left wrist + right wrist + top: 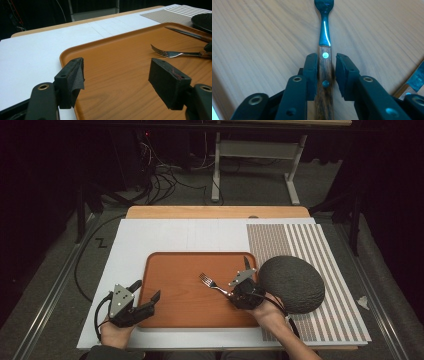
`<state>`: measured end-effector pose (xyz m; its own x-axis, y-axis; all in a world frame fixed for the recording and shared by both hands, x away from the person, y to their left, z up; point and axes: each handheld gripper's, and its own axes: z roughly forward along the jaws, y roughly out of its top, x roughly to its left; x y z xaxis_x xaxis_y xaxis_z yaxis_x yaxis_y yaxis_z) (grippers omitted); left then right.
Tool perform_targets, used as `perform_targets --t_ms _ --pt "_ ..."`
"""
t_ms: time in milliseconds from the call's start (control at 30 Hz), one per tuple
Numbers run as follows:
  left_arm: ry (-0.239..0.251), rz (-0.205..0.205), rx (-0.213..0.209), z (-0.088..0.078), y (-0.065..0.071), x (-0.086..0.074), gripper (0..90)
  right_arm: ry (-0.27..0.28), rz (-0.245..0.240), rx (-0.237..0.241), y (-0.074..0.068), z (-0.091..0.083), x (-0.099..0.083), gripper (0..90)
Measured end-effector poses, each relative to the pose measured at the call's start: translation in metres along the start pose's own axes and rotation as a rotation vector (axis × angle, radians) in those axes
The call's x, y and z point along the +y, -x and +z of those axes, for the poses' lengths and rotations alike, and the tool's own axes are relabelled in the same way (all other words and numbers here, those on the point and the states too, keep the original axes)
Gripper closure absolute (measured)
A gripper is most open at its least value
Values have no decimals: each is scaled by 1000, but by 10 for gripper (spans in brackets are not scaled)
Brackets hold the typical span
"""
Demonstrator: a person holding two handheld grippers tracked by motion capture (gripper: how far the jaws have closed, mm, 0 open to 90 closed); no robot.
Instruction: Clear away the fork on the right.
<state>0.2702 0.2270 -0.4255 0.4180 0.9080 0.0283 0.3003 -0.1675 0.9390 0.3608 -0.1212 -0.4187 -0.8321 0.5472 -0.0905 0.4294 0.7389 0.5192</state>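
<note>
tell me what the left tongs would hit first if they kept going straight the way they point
Probably the fork lying on the orange tray: the left tongs, open, point across bare tray toward its tines. Depth is unclear, so they might skim the tray surface first.

Wood-handled fork (325, 62) — flat on tray (175, 310)

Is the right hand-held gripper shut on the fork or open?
Open: in the right gripper view the fork handle lies between the right hand-held gripper pads, with a gap at one pad.
</note>
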Motion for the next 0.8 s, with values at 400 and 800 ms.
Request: perform_targets --t_ms 400,800 --pt "0 0 0 0 0 0 286 20 -5 -30 0 3 3 714" --pt "2 -1 0 0 0 0 286 28 13 -52 3 4 1 749"
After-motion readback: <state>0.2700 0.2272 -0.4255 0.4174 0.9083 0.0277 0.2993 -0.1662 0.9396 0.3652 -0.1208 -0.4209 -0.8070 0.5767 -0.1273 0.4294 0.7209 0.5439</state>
